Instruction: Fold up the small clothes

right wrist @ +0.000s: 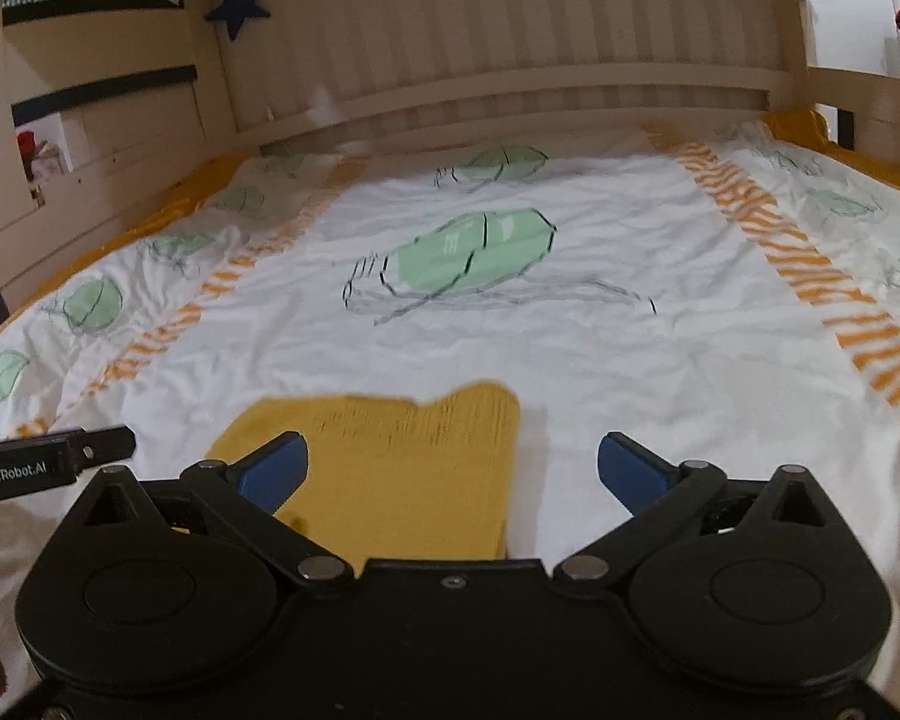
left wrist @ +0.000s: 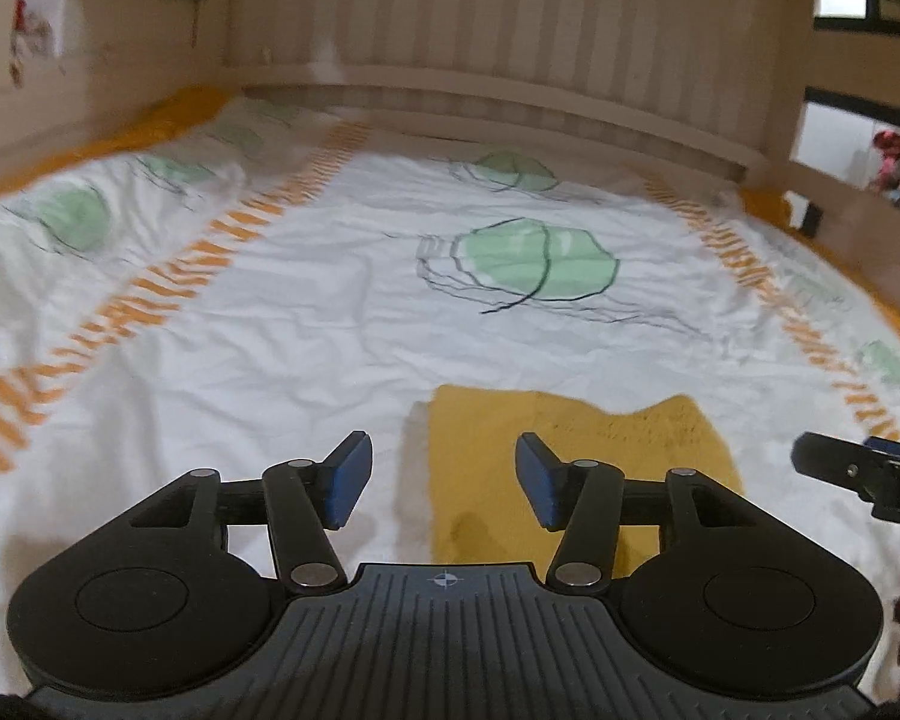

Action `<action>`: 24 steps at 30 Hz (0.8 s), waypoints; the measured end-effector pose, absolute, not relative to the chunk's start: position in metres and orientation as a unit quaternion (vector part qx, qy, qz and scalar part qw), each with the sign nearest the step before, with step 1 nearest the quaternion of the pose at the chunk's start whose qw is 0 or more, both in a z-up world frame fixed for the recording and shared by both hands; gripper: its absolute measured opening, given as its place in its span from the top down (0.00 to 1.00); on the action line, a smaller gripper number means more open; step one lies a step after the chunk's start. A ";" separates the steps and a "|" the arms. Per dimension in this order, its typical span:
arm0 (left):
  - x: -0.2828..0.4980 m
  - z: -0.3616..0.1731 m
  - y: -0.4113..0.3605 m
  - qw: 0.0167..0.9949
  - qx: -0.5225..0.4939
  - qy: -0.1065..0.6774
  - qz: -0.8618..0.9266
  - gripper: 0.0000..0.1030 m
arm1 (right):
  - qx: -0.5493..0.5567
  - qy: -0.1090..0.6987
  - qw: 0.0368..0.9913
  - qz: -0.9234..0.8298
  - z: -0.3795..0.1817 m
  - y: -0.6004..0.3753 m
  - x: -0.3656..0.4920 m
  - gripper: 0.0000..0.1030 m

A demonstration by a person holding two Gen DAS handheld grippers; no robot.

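A small mustard-yellow garment (left wrist: pixel 576 456) lies flat on the white bedsheet (left wrist: pixel 306 324), folded into a rough rectangle. It also shows in the right wrist view (right wrist: pixel 402 462). My left gripper (left wrist: pixel 444 483) is open and empty, hovering over the garment's left edge. My right gripper (right wrist: pixel 453 474) is open wide and empty, hovering over the garment's right edge. The right gripper's tip shows at the right edge of the left wrist view (left wrist: pixel 858 474). The left gripper's side shows at the left of the right wrist view (right wrist: pixel 54 462).
The sheet has green leaf prints (left wrist: pixel 534 258) and orange striped bands (left wrist: pixel 168 282). A slatted wooden headboard (left wrist: pixel 510 48) closes the far end, and wooden side rails (right wrist: pixel 90 180) run along the bed. A blue star (right wrist: pixel 237 6) hangs at the corner.
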State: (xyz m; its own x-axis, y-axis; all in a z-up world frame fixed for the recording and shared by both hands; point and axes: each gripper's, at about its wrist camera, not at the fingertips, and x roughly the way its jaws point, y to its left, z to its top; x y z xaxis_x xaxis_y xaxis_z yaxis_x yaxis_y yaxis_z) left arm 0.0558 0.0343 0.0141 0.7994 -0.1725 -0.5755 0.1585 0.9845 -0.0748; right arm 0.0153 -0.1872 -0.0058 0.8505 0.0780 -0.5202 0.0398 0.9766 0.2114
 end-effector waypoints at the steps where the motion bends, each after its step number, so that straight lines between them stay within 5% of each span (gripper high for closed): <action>1: 0.050 0.015 0.034 0.949 -0.006 0.305 -0.080 0.50 | 0.110 0.277 0.955 0.012 -0.006 -0.186 0.010 0.00; 24: -0.017 0.018 0.022 0.927 0.025 0.367 -0.069 0.50 | 0.103 0.324 0.940 -0.019 -0.001 -0.164 -0.059 0.01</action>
State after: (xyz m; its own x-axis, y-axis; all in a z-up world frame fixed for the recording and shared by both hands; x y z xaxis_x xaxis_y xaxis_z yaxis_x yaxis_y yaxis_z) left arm -0.0175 0.0225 0.0183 0.7217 -0.1095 -0.6835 0.1468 0.9892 -0.0034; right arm -0.0592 -0.1636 -0.0013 0.7889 0.0318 -0.6137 0.1018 0.9781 0.1816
